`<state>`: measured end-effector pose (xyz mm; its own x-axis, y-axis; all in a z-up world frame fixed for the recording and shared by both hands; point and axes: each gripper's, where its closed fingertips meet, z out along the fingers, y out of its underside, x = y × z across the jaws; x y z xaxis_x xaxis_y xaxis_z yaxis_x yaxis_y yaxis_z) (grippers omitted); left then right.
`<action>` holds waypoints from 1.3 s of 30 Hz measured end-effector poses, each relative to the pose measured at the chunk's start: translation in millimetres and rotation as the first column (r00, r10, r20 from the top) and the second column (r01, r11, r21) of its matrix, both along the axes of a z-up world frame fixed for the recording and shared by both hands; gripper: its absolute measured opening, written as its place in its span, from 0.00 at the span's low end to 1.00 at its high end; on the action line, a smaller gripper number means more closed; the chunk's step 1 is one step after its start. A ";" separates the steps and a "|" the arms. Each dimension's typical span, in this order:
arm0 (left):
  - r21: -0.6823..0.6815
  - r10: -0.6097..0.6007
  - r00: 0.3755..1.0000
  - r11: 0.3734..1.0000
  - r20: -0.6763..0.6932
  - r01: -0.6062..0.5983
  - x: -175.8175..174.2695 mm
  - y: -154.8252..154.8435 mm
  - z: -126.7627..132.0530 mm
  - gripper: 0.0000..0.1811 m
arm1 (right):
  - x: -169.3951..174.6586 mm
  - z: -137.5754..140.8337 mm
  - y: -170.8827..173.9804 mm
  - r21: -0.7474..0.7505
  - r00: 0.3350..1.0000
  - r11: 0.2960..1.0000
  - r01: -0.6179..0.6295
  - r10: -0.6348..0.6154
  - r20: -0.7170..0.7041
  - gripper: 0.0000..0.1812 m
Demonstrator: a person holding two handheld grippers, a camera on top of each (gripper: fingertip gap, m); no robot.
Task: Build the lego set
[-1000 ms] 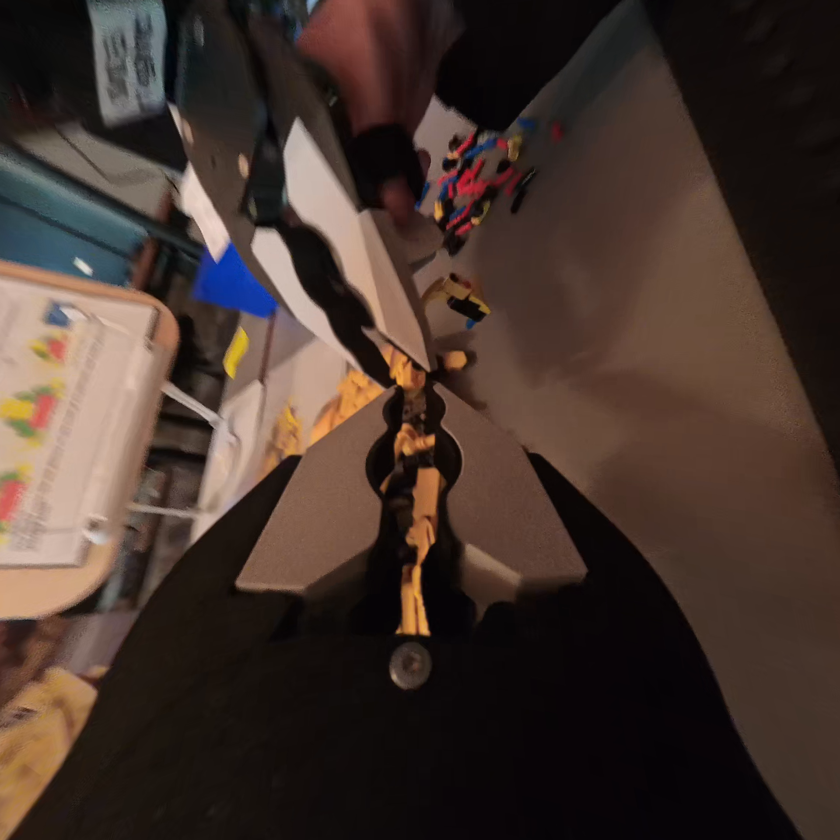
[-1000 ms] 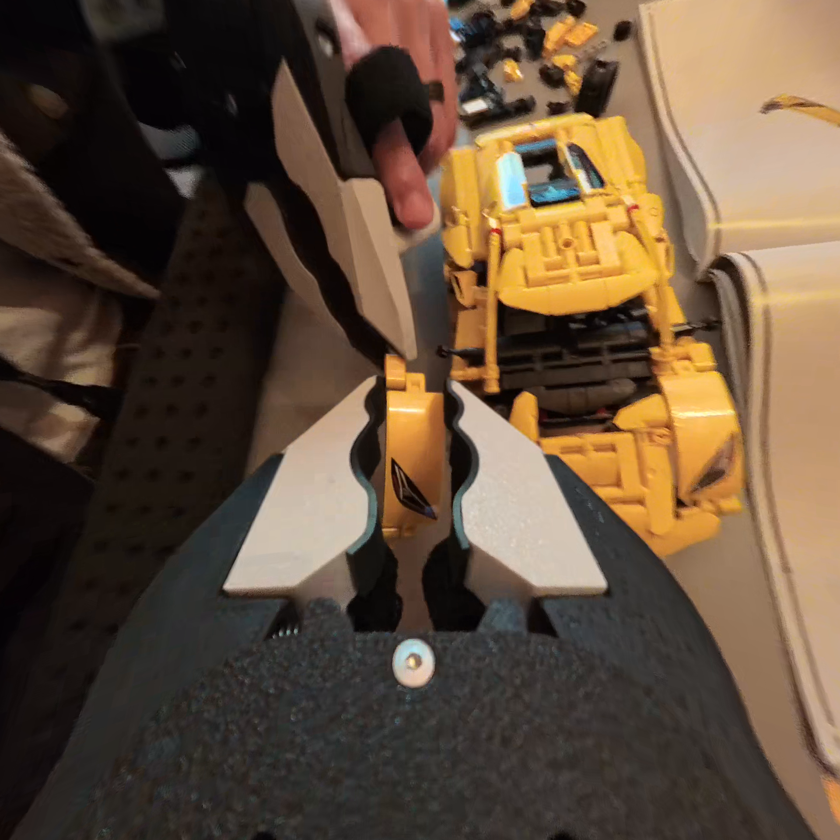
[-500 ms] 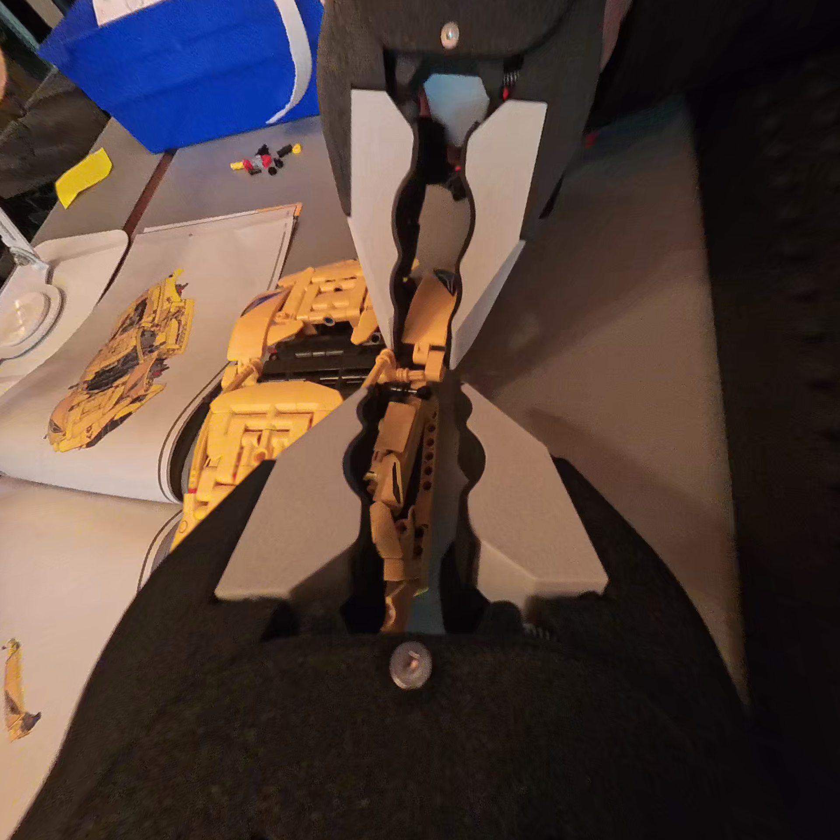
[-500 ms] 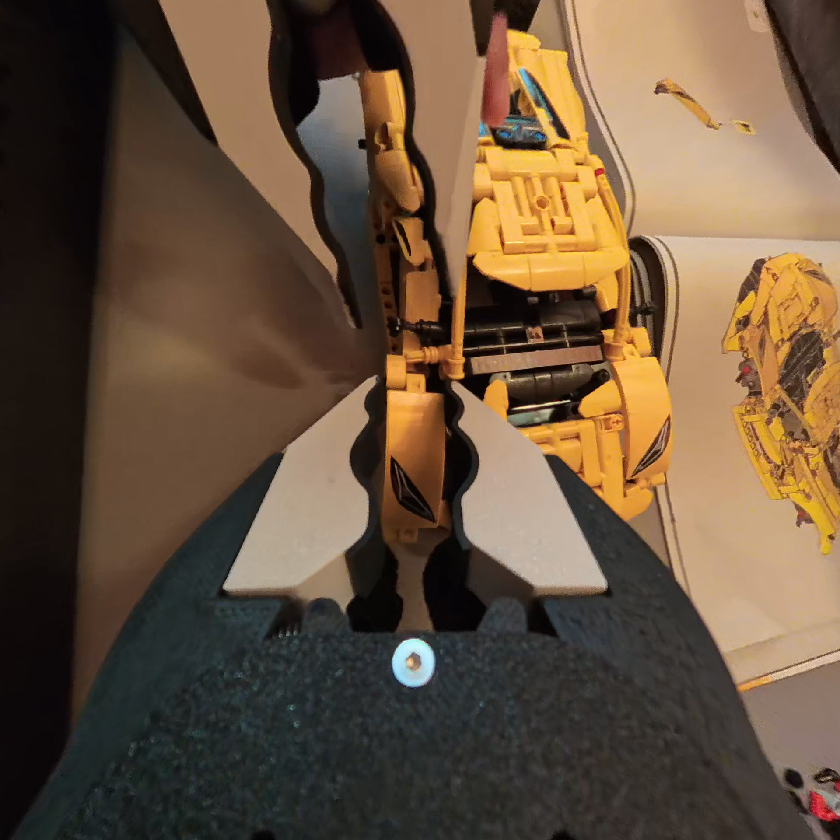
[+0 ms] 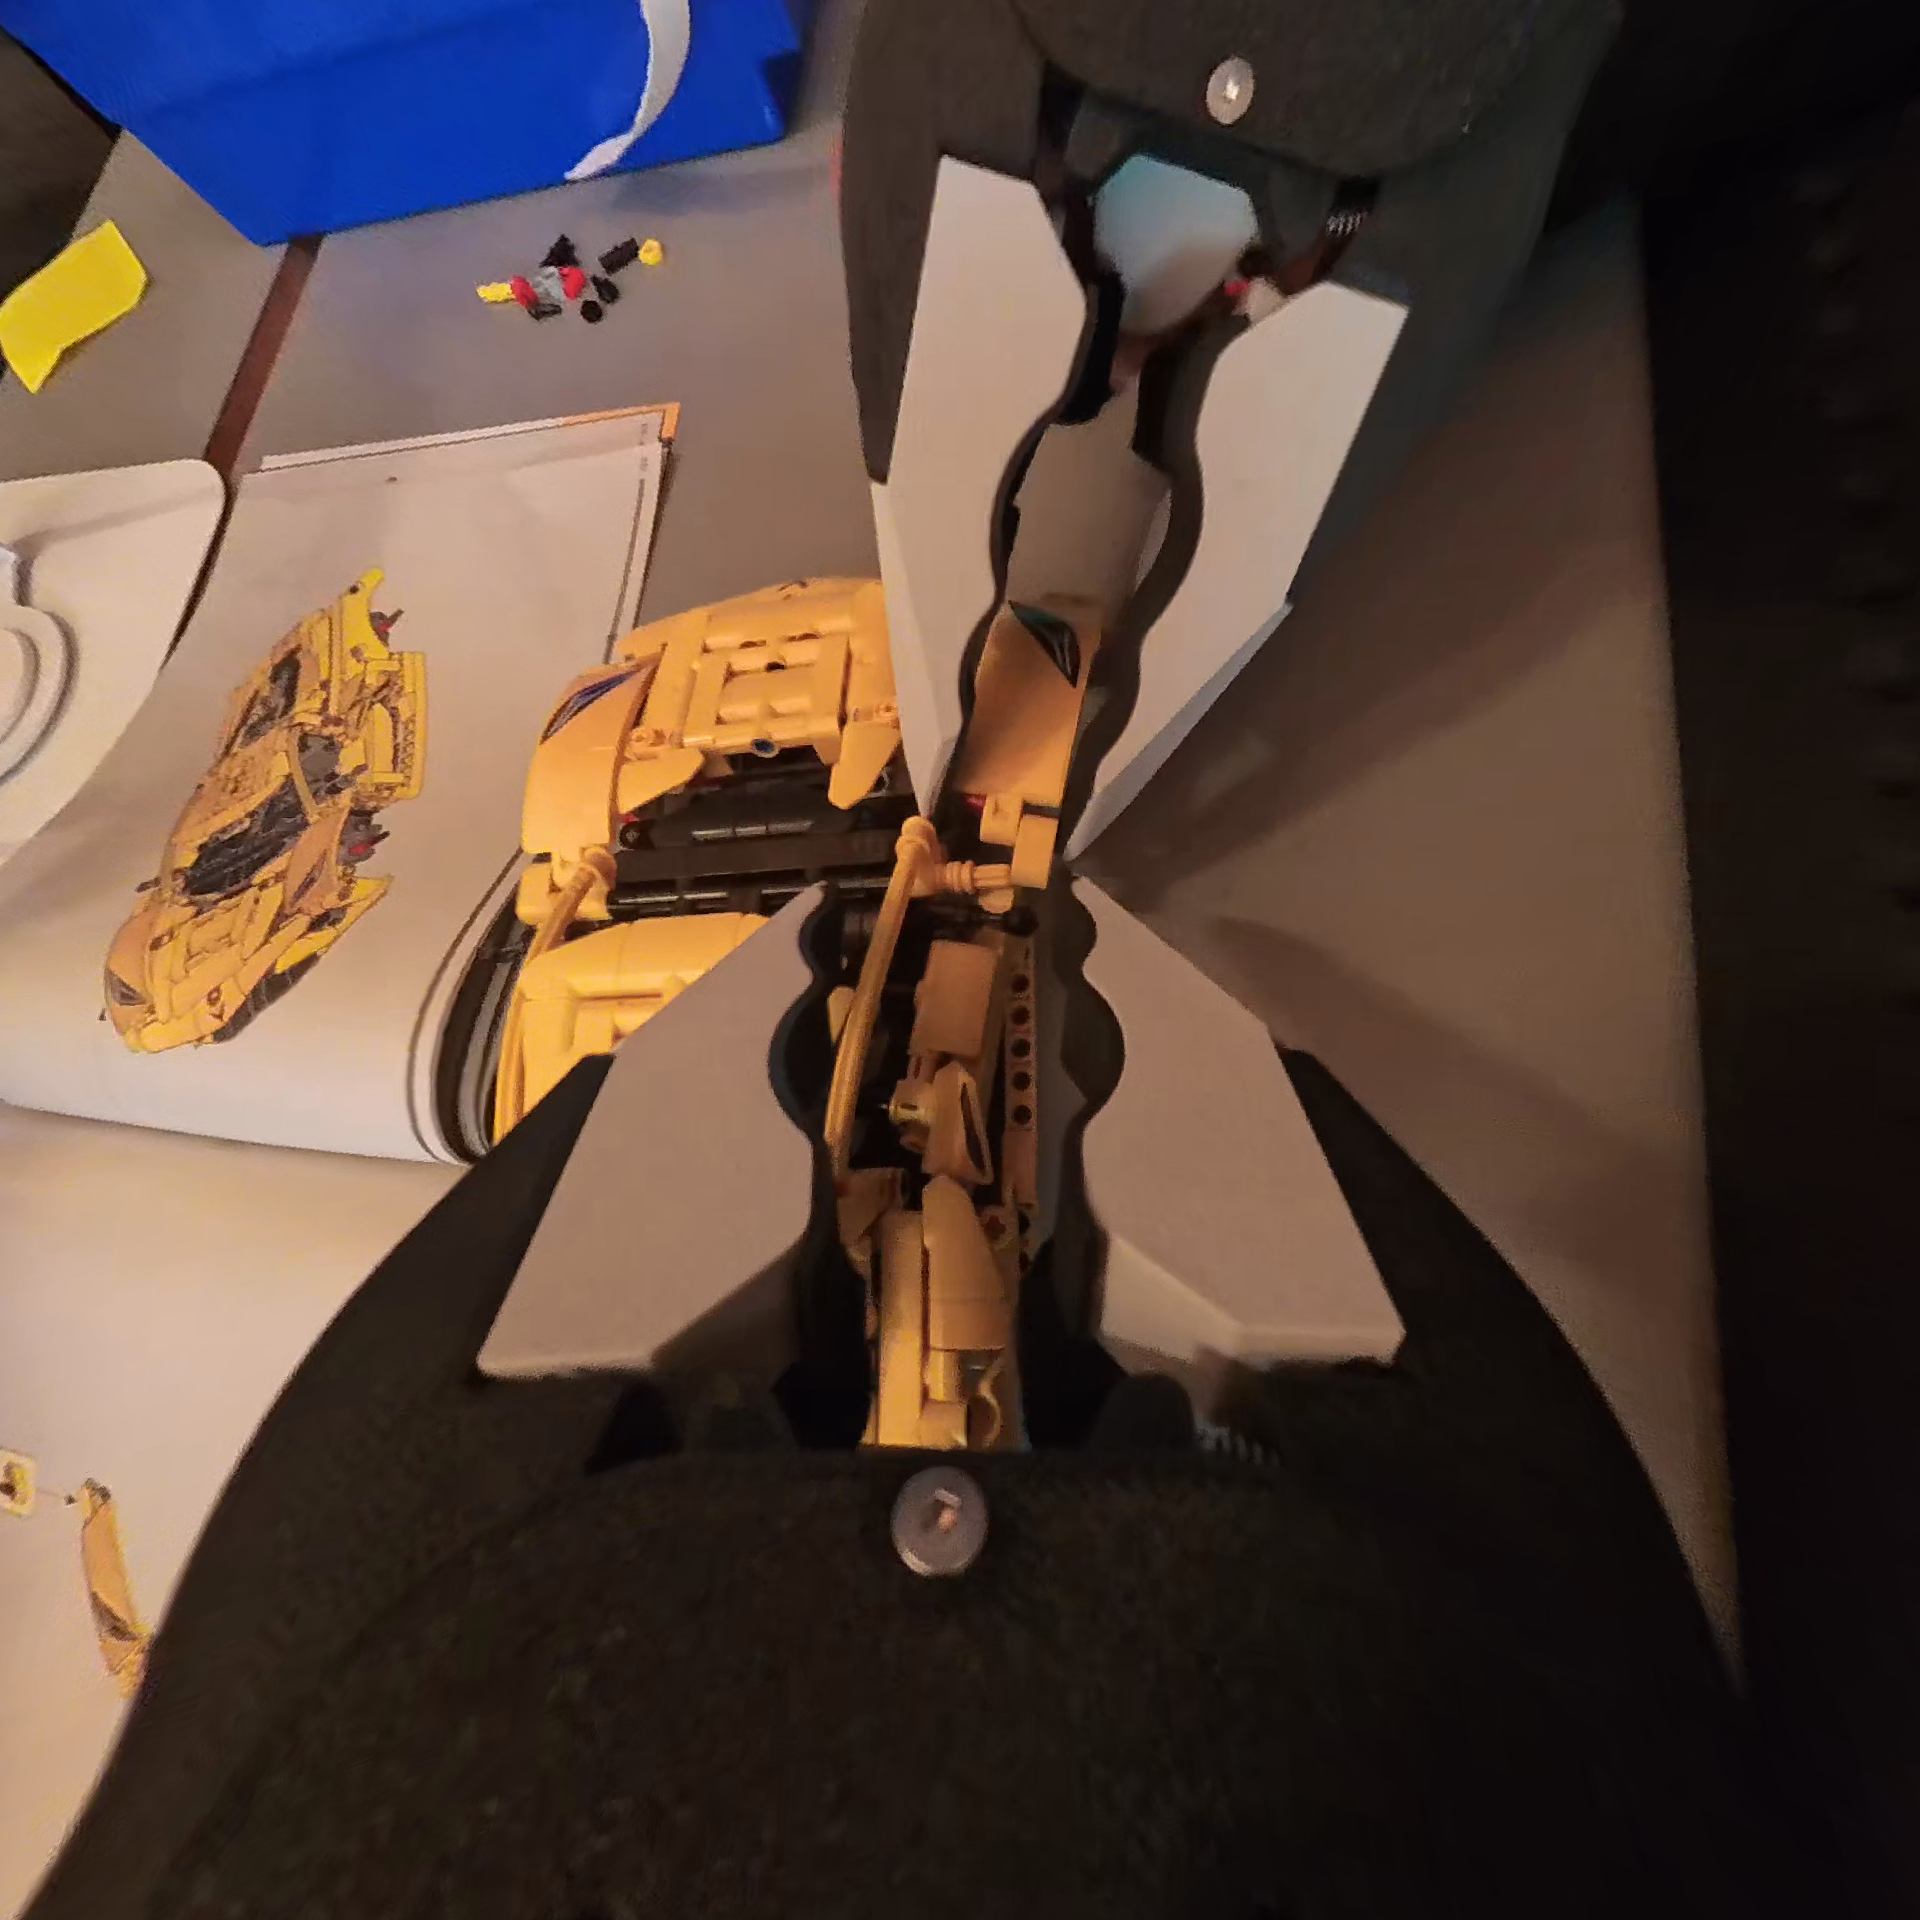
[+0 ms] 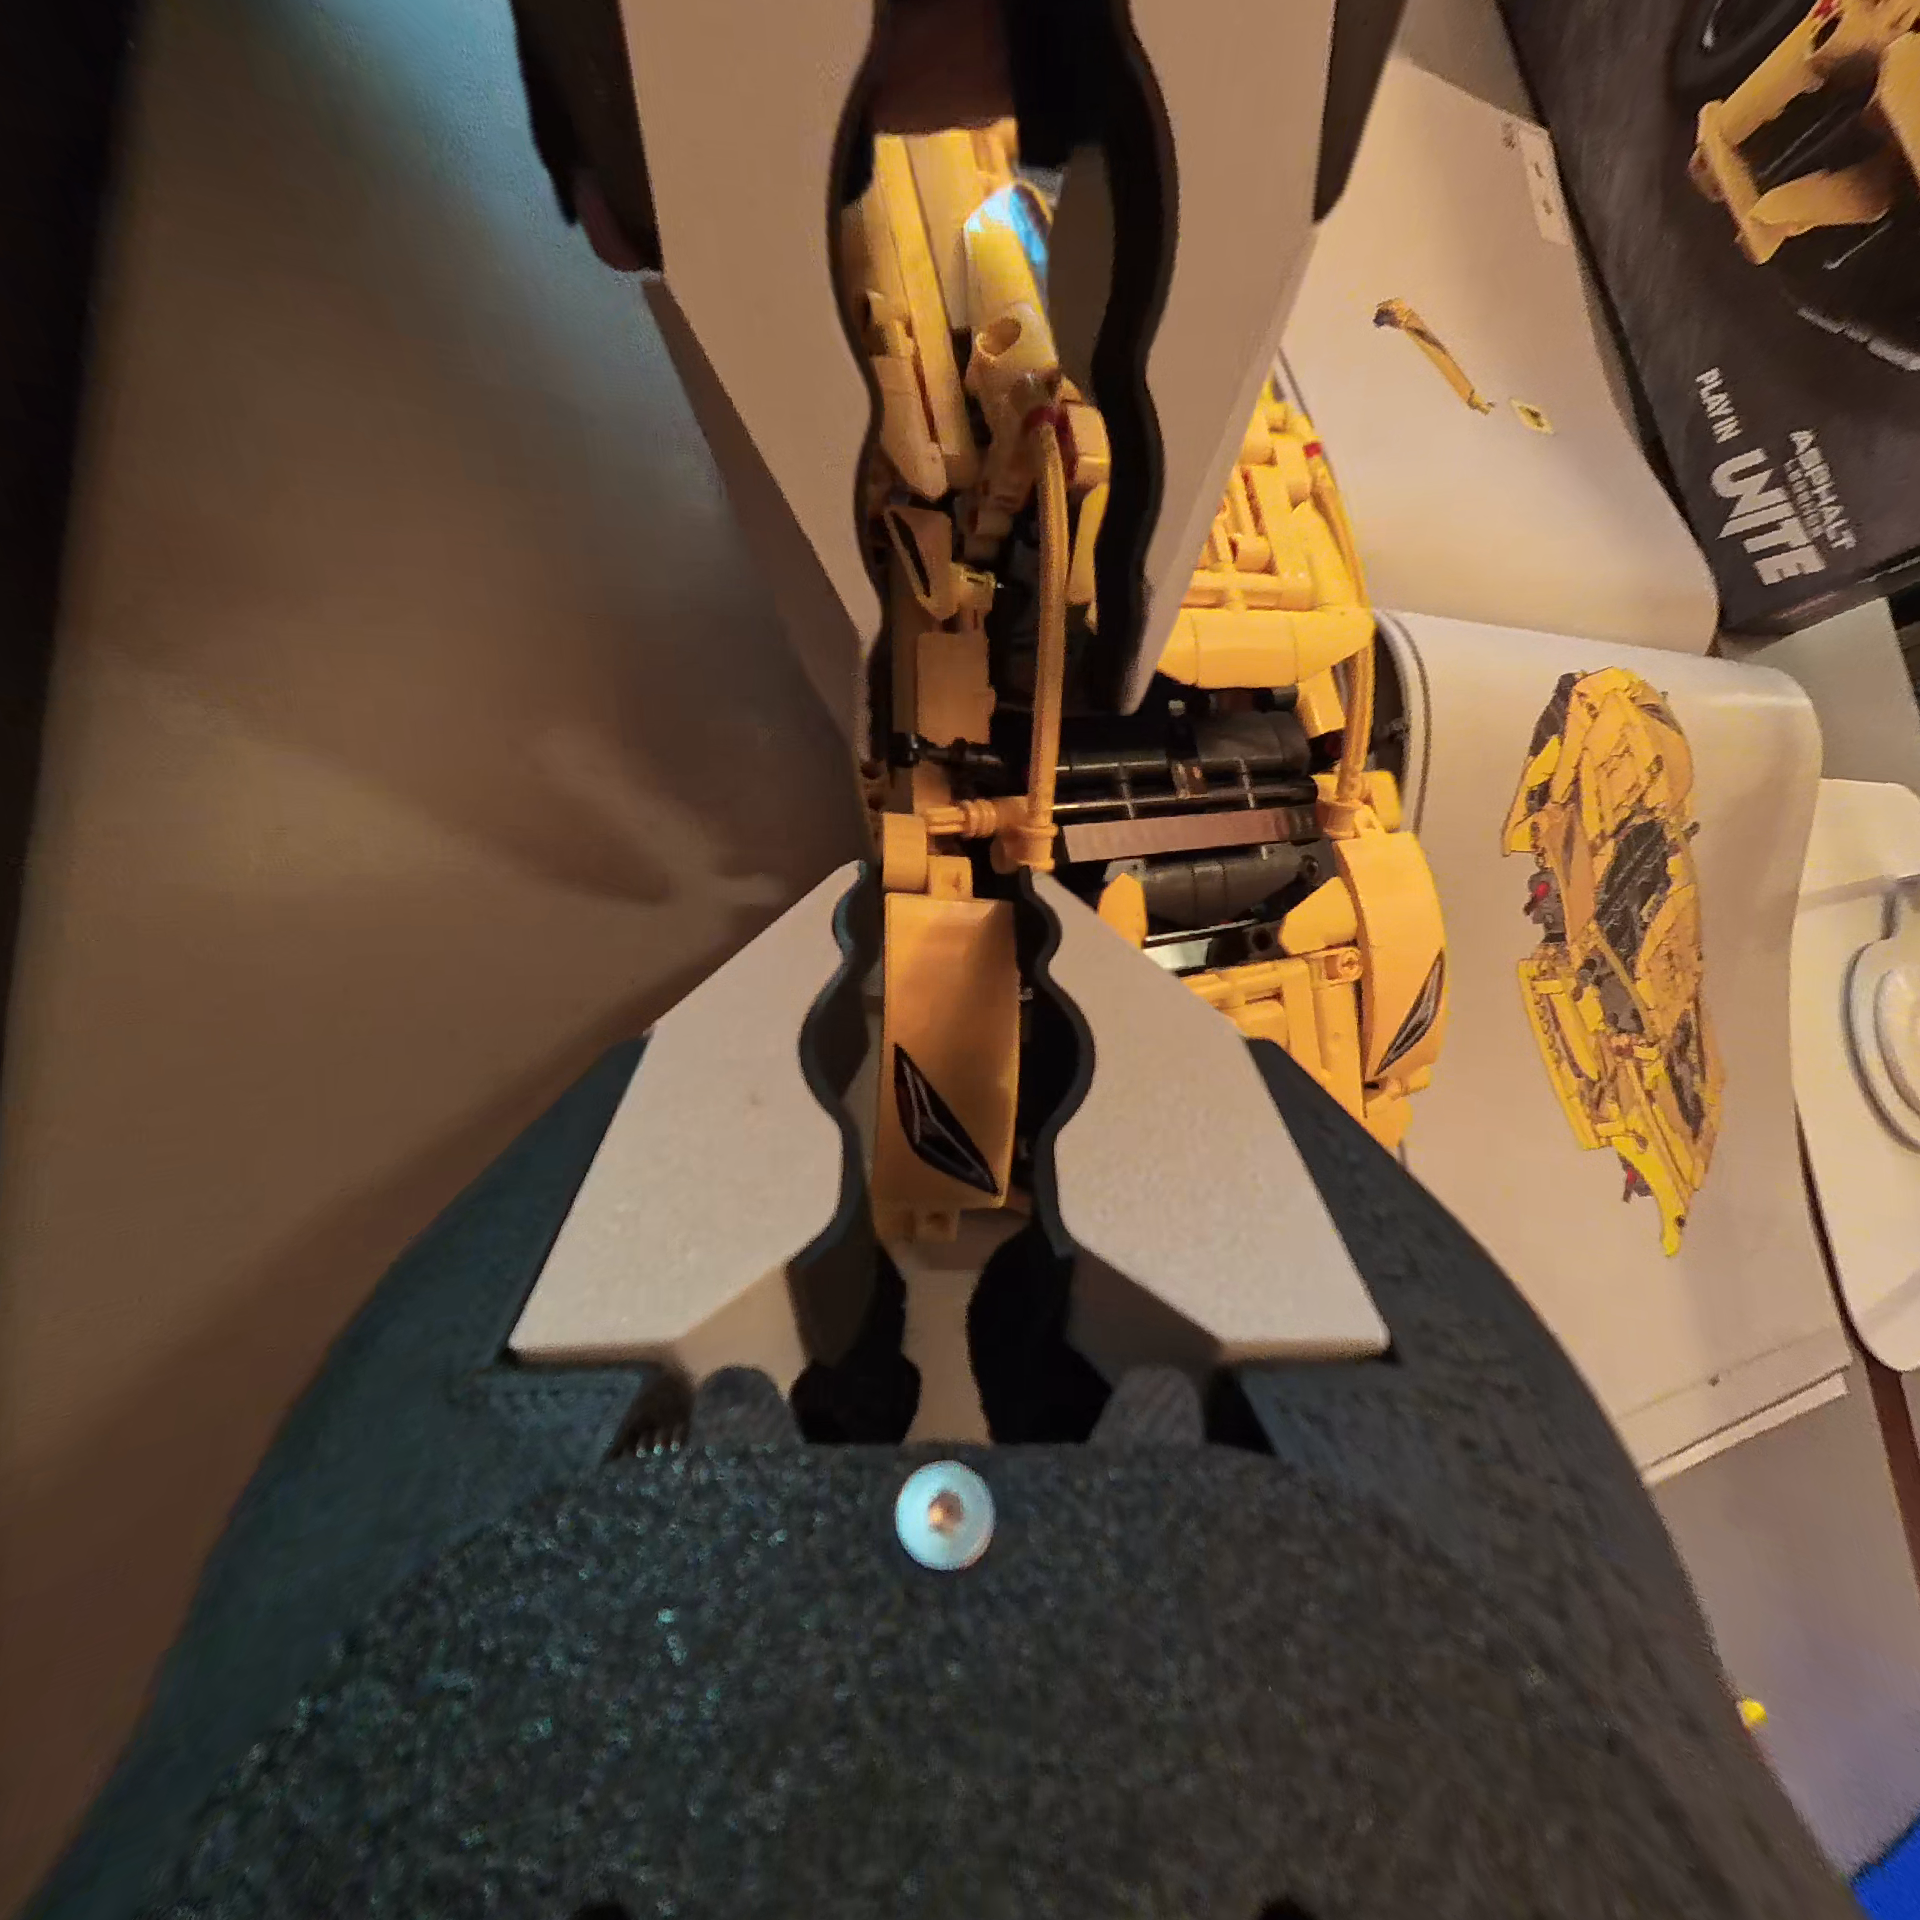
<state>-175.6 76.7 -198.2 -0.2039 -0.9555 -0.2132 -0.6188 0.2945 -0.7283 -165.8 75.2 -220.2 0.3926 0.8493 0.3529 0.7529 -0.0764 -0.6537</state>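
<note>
A yellow lego car [image 5: 727,686] stands on the grey table beside its open instruction booklet [image 5: 416,727]. My left gripper [image 5: 940,904] is shut on the long yellow side section [image 5: 956,1247] along the car's edge. My right gripper [image 5: 995,826] faces it tip to tip. It is shut on a curved yellow fender panel [image 6: 945,1039] with a black sticker, held against the car's [image 6: 1278,623] front corner. In the right wrist view my right gripper [image 6: 943,883] is at the bottom and my left gripper [image 6: 992,717] at the top. I cannot tell whether the panel is joined to the car.
A blue box [image 5: 416,104], several loose small pieces [image 5: 571,281] and a yellow scrap [image 5: 73,301] lie beyond the booklet. The set's dark box [image 6: 1766,260] and a white holder [image 6: 1870,987] sit past the booklet [image 6: 1662,935]. The table's dark edge runs close along the grippers' side. Only a small space, under 4 cm, lies between the two pairs of fingers.
Both grippers have swung from a tilted pose off to the side to the car's edge, still shut on the side section and the fender panel. In the last half second they closed in slightly.
</note>
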 end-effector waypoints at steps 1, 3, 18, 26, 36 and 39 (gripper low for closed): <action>0.005 0.002 1.000 1.000 -0.010 -0.002 0.7 1.0 -1.2 0.22 | 0.1 0.3 0.5 0.015 1.000 1.000 -0.001 0.001 0.003 0.13; 0.027 -0.002 1.000 1.000 -0.016 0.002 1.2 1.1 -2.4 0.22 | -0.2 0.0 0.9 0.035 1.000 0.999 -0.004 0.004 0.003 0.13; -0.151 0.010 0.998 0.988 -0.061 -0.019 -20.3 57.6 30.1 0.31 | -2.6 4.8 3.1 0.072 0.999 0.997 -0.011 0.013 -0.029 0.13; -0.228 -0.060 0.967 0.974 -0.246 0.002 -21.0 64.8 3.4 0.49 | 1.7 1.7 7.0 0.083 1.000 0.996 0.012 -0.012 -0.003 0.13; -0.170 -0.078 0.926 0.985 -0.369 0.016 -18.5 57.4 -21.3 0.46 | 5.8 1.7 9.1 0.064 1.000 0.998 -0.008 0.008 -0.004 0.13; -0.182 -0.082 0.930 0.983 -0.357 0.017 -17.9 56.4 -21.5 0.45 | 7.0 2.1 9.4 0.065 1.000 0.998 -0.020 0.020 0.007 0.14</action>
<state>-193.6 133.1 -219.7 -0.2842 -0.9574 0.0513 -0.8374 0.2218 -0.4996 -158.8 84.5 -218.1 0.3732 0.8324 0.4098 0.7580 -0.0188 -0.6520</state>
